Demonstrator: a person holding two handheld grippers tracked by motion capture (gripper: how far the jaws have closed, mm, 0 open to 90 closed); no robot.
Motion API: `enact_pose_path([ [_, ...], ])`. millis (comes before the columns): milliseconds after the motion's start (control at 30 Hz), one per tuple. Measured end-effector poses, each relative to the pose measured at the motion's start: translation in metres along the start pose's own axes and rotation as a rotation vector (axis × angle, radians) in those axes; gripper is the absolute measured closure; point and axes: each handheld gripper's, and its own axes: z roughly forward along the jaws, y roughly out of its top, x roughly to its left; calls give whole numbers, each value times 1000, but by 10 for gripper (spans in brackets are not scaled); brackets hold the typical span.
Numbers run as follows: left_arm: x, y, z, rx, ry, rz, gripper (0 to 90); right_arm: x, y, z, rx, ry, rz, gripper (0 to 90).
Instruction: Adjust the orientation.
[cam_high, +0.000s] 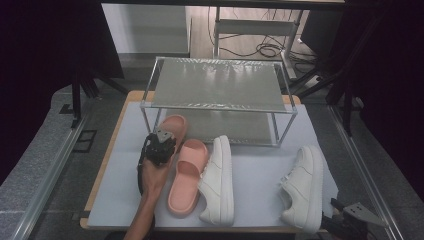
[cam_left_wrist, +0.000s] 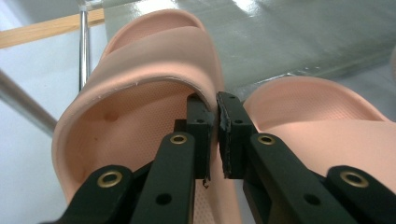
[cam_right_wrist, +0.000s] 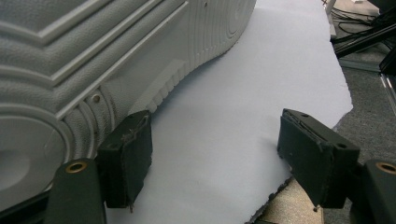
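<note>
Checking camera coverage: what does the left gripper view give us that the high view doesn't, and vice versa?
Left gripper view alone: the left claw is shut on the strap edge of the far pink slide.

High view alone: the two-tier metal rack, both white sneakers, one mid-table and one at the right, and the right claw at the table's near right corner.

Both: the pink slides, including the near one, and the rack's lower shelf.

Left gripper (cam_high: 161, 141) reaches forward, jaws pinched nearly closed – right gripper (cam_right_wrist: 212, 158) low, jaws spread wide.
</note>
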Motion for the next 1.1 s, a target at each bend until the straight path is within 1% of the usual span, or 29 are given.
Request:
enact_pose_path([
  [133,1,0,1,0,-17,-10,821,0,0,0,-1,0,1,269],
  [167,1,1,-1,-2,-24,-9,791,0,0,0,-1,0,0,269],
  [267,1,0,-9,-9,-35,-7,754,0,0,0,-1,-1,0,268],
  [333,3,-2,-15,-15,-51,-18,741,0,0,0,-1,-1,1,269],
  [500,10,-13,-31,-23,-69,-49,736,0,0,0,-2,-2,1,268],
  [567,13,-18,-36,-25,-76,-60,741,0,0,0,-2,-2,1,268],
  [733,19,-30,-52,-24,-91,-68,787,0,0,0,-4,-3,1,268],
  [933,21,-43,-69,-13,-105,-48,886,0,0,0,-4,-4,0,268],
  [967,21,-43,-69,-13,-105,-48,892,0,0,0,-4,-4,0,268],
  [1000,22,-48,-74,-7,-108,-46,894,0,0,0,-4,-3,1,268],
  [1100,23,-56,-82,-1,-111,-51,896,0,0,0,-4,-4,1,268],
])
